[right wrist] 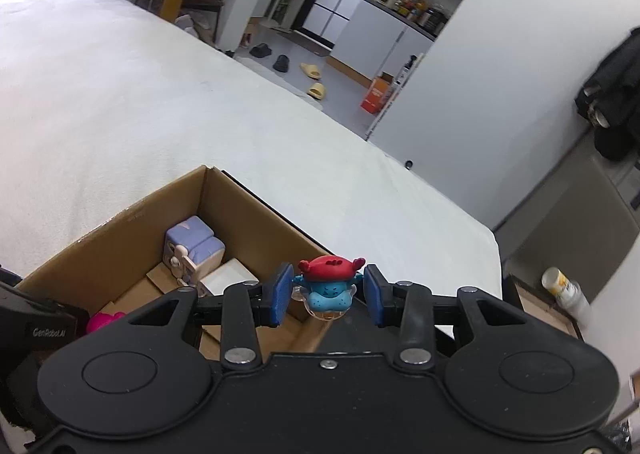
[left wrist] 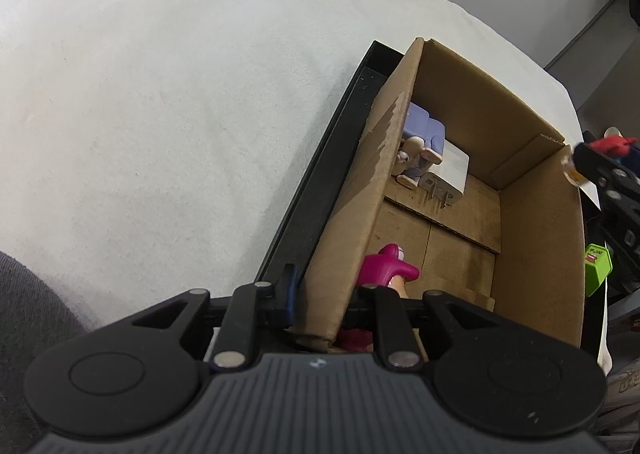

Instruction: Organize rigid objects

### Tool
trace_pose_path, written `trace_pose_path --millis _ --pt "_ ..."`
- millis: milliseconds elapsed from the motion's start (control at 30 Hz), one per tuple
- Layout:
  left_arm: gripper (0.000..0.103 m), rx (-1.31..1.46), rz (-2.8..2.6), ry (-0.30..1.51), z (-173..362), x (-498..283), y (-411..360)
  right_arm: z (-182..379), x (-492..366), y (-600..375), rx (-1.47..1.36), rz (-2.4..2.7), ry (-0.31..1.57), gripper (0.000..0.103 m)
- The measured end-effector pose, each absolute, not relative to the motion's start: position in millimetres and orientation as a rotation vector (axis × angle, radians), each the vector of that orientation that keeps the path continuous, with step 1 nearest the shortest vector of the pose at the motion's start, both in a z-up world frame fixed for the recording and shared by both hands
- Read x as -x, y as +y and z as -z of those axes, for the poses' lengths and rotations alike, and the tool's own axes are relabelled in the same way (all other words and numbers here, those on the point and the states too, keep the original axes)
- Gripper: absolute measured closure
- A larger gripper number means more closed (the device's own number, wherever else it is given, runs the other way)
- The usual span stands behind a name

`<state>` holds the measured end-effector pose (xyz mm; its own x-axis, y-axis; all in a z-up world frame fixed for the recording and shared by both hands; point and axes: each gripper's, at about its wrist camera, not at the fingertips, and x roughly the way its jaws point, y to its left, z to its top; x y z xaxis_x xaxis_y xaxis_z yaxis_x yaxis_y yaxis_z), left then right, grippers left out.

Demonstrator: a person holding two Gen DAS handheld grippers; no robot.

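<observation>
The cardboard wall of the box (left wrist: 352,190) is pinched by the left gripper (left wrist: 320,294), nearly closed. A glossy blue figurine (right wrist: 329,286) with a red cap is clamped between the right gripper's (right wrist: 326,296) ribbed blue pads over the box corner. Inside lie a magenta toy (left wrist: 384,266), a white charger (left wrist: 448,174) and a lilac block (right wrist: 196,244). The bed (right wrist: 160,94) beyond is covered in white nap.

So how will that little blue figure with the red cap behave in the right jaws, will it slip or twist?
The blue figure looks like hard moulded plastic, so probably stiff and light. Its rounded, glossy body sits between flat blue pads, so it may twist or slip. The clear base under it looks thin and possibly fragile.
</observation>
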<state>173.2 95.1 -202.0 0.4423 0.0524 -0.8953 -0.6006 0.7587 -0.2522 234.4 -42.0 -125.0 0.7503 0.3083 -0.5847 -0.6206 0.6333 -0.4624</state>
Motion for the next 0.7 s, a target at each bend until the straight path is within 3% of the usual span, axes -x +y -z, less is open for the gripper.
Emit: trace_pose_path --millis 700 --pt "0.083 0.619 -0.424 1.044 199.7 -171.5 100.2 135.1 -232.0 -35.6 0.746 -0.543 0.505 0.060"
